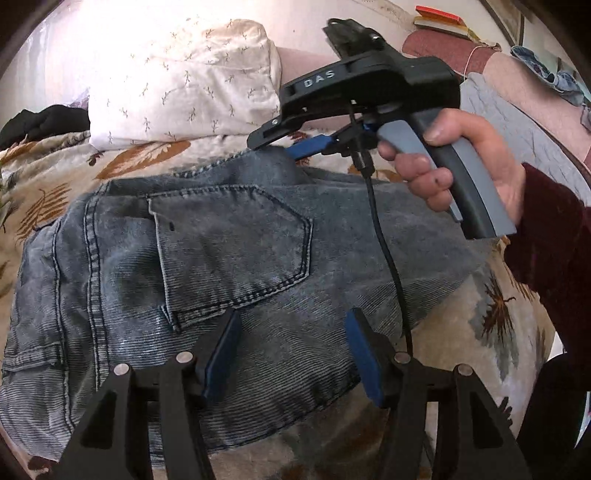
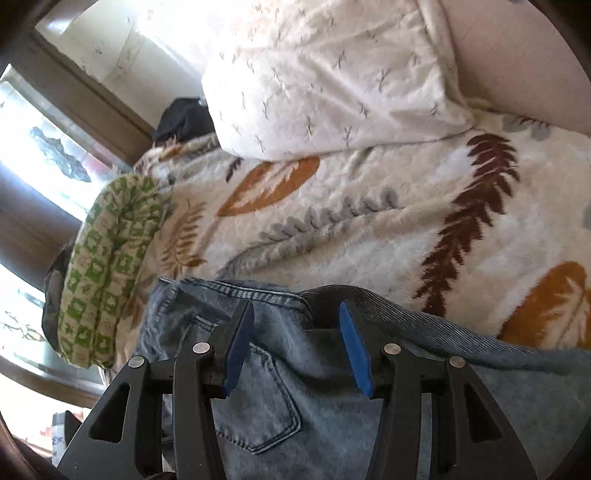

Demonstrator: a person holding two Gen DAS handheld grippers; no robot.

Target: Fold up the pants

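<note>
Faded blue jeans (image 1: 221, 266) lie folded on the leaf-patterned blanket, back pocket (image 1: 236, 240) facing up. My left gripper (image 1: 291, 332) hovers open and empty over the near edge of the jeans. My right gripper (image 1: 295, 147), held by a hand (image 1: 461, 162), sits at the far edge of the jeans by the waistband. In the right wrist view the right gripper (image 2: 297, 321) is open, blue pads (image 2: 354, 347) apart above the jeans (image 2: 295, 387), holding nothing.
A white patterned pillow (image 1: 177, 81) lies at the head of the bed beyond the jeans. Leaf blanket (image 2: 369, 221) covers the bed. A green checked cloth (image 2: 107, 266) lies to the left. Dark clothing (image 1: 44, 122) sits at far left. Books (image 1: 439, 20) rest on a sofa arm.
</note>
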